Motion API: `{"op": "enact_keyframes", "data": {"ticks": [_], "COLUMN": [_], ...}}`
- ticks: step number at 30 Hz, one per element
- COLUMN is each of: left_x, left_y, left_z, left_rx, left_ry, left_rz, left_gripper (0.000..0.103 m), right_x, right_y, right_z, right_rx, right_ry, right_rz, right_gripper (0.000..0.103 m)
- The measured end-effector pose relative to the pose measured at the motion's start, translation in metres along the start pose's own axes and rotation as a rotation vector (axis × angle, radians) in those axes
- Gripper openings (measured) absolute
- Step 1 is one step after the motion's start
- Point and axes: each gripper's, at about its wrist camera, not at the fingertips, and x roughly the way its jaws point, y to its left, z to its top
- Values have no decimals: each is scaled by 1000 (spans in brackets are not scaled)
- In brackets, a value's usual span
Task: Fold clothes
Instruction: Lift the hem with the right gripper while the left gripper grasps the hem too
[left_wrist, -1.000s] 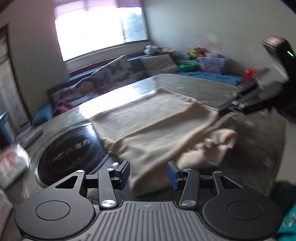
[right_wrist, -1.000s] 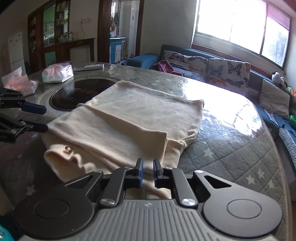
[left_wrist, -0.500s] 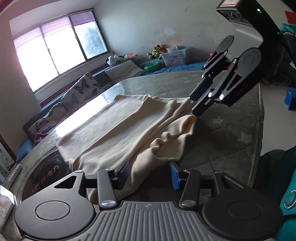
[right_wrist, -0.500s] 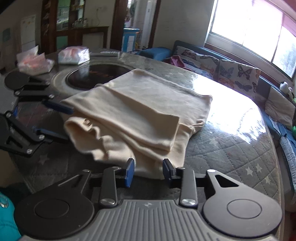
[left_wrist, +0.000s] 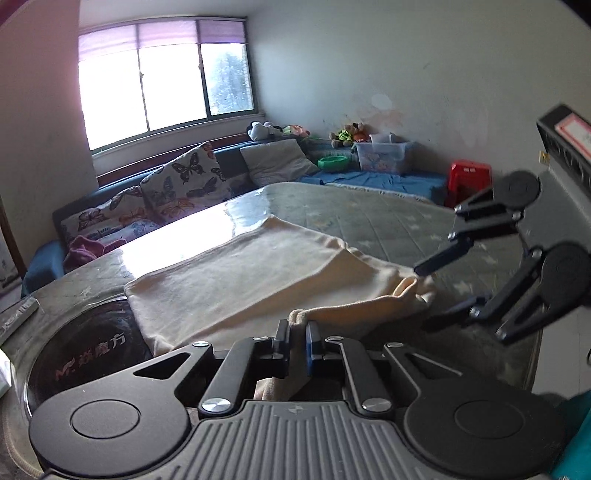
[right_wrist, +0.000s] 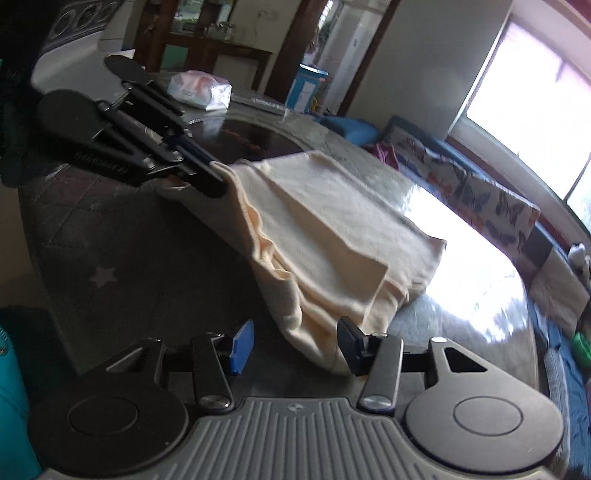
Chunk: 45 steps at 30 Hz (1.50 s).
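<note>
In the left wrist view, the cream garment lies partly folded on the quilted table, layers doubled, near edge bunched; the left gripper pinches that edge at 6 o'clock. In the right wrist view, the right gripper gapes wide and holds nothing, the cloth's corner between its fingers at 6 o'clock, so I judge folding and smoothing remain.

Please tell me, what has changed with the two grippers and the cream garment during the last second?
The left gripper, open a second ago, has shut on the near edge of the cream garment. The right gripper, almost shut before, has opened wide, with a garment corner between its fingers. The garment remains folded on the table.
</note>
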Motion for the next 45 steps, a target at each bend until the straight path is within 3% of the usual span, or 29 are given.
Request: {"op": "enact_keyframes", "data": {"ticks": [6, 7, 9, 10, 13, 17, 21, 24, 26, 29, 37, 45], "left_x": [1, -1, -3, -4, -8, -13, -12, -7, -3, -7, -42, -96], "left_y": [5, 5, 5, 5, 4, 3, -6, -10, -9, -2, -3, -28], "left_z": [-2, -4, -9, -11, -18, -26, -36, -41, -45, -43, -30, -27], "left_rx": [-8, -5, 2, 6, 16, 34, 108, 169, 193, 153, 84, 71], "left_ry": [9, 13, 21, 25, 37, 53, 57, 71, 87, 85, 19, -12], "left_rz": [2, 4, 8, 9, 15, 24, 65, 83, 100, 84, 68, 42], "left_gripper": [9, 9, 10, 12, 18, 44, 46, 43, 21, 8, 5, 5], "right_x": [30, 34, 41, 43, 43, 40, 39, 38, 38, 35, 10, -50], "right_y": [-13, -15, -20, -23, -33, -42, -46, -47, -46, -44, -39, -24], "right_z": [14, 15, 18, 19, 23, 27, 30, 33, 32, 31, 33, 27], "right_rx": [-1, 6, 24, 36, 92, 156, 188, 203, 212, 221, 211, 197], "right_ry": [-21, -15, -3, 0, -6, -18, -29, -28, -29, -34, -91, -144], "right_rz": [17, 28, 53, 67, 99, 104, 102, 94, 90, 86, 82, 131], "right_gripper": [44, 40, 19, 16, 13, 12, 12, 12, 12, 11, 9, 9]}}
